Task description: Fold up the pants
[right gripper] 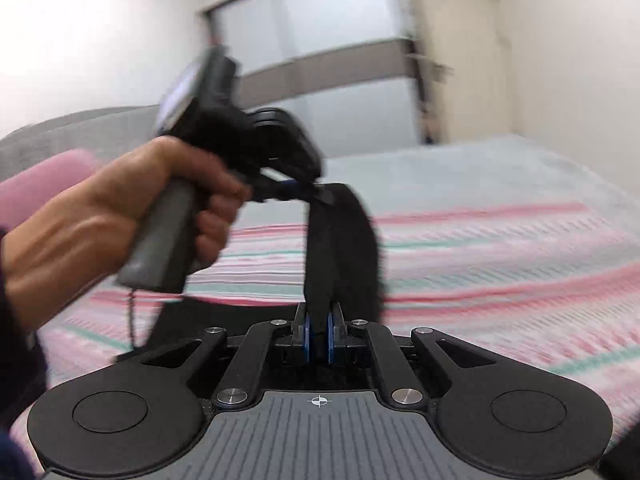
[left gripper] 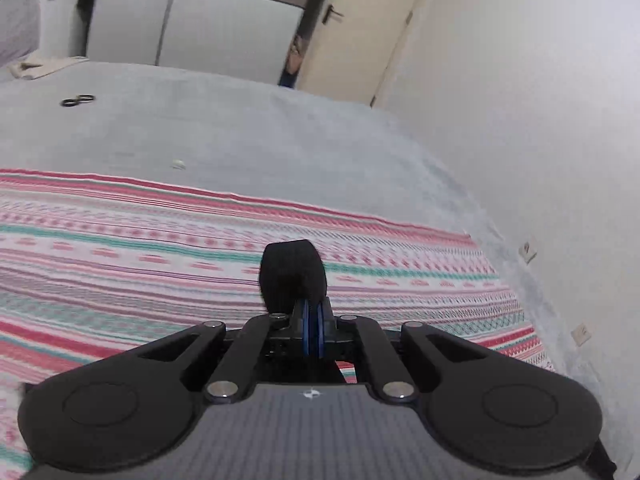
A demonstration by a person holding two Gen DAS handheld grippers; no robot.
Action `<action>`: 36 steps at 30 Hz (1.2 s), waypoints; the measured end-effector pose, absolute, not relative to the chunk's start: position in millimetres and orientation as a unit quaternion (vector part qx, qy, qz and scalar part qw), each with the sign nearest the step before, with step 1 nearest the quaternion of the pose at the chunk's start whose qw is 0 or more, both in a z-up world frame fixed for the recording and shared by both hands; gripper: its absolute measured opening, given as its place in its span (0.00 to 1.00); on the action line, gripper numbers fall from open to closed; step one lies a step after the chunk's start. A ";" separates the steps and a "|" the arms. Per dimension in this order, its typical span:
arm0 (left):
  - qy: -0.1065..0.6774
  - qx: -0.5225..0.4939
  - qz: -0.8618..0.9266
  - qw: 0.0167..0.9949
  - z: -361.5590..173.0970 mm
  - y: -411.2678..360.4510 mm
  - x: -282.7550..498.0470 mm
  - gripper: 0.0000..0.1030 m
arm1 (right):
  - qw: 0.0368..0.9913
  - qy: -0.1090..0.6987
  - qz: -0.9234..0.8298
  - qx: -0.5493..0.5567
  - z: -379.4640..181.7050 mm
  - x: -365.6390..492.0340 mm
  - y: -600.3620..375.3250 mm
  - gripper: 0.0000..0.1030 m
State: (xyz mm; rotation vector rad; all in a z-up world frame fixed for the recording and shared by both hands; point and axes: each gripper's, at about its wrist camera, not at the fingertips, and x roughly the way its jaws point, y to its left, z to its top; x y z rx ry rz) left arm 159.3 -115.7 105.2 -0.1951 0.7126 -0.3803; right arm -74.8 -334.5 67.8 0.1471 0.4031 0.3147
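Observation:
The pants are black cloth. In the left wrist view my left gripper (left gripper: 311, 320) is shut on a fold of the black pants (left gripper: 292, 272), held above the striped blanket (left gripper: 160, 248). In the right wrist view my right gripper (right gripper: 318, 332) is shut on the black pants (right gripper: 340, 240), which stretch up to the left gripper (right gripper: 296, 190), held in a hand (right gripper: 120, 208) at the upper left. Both grippers hold the cloth lifted off the bed. The rest of the pants hangs below the grippers and is mostly hidden.
A pink, white and teal striped blanket covers the near part of a grey bed (left gripper: 240, 120). A small black ring-shaped object (left gripper: 78, 100) lies on the far left of the bed. A white wall (left gripper: 540, 120) runs along the right; a wardrobe (left gripper: 200, 24) and door (left gripper: 360, 28) stand beyond.

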 end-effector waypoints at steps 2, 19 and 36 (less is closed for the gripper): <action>0.339 -0.104 -0.179 0.918 109.1 -88.8 152.0 0.32 | 0.963 0.187 0.189 0.048 68.2 -76.8 -301.5 0.07; 0.343 -0.157 -0.128 0.917 25.1 19.6 145.9 0.32 | 0.918 0.281 0.278 -0.021 5.1 -53.7 -130.6 0.07; 0.349 -0.139 -0.081 0.923 19.4 58.1 133.3 0.61 | 0.863 0.357 0.339 0.115 -4.1 -29.5 -129.8 0.45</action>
